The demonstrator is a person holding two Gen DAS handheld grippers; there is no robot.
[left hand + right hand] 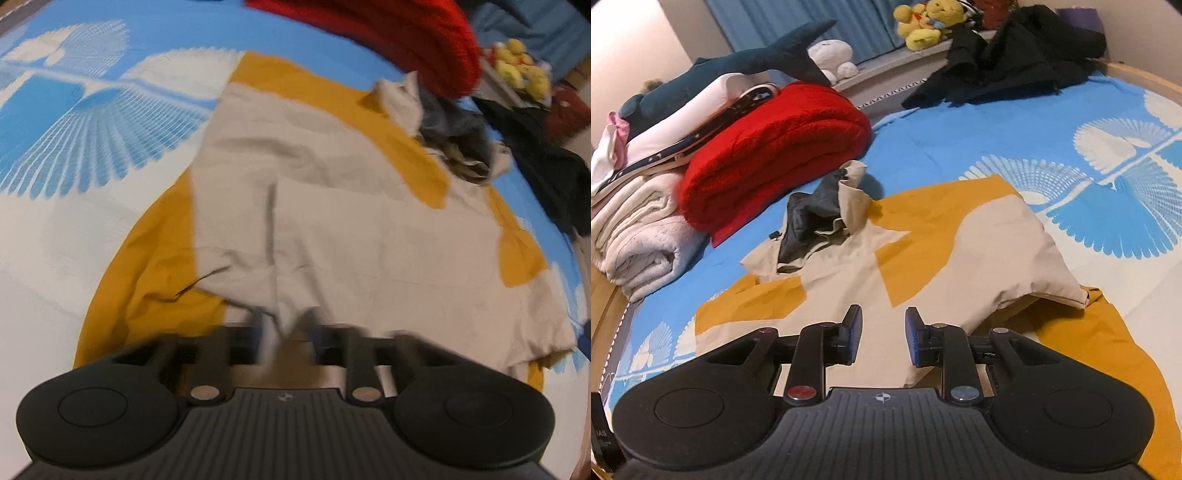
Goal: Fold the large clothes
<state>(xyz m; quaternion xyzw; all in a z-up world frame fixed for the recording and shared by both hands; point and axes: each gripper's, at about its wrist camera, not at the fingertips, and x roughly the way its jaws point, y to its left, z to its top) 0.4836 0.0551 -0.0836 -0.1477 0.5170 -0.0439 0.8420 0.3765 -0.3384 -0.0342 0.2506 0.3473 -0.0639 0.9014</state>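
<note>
A large beige and mustard-yellow jacket [351, 229] lies spread on the blue and white bed cover; its hood with dark lining [454, 140] points to the far right. My left gripper [284, 332] is blurred, low over the jacket's near hem, with a fold of beige cloth between its fingers. In the right wrist view the same jacket [942, 251] lies partly folded, one beige flap raised at the right, the hood [820, 214] at the far left. My right gripper [882, 336] is open and empty just above the beige cloth.
A folded red blanket [775, 147] and a stack of white towels [639, 236] sit at the left of the bed. A shark plush [738, 62] and yellow plush toys [923, 22] lie behind. Black clothes [1015, 62] are heaped at the far edge.
</note>
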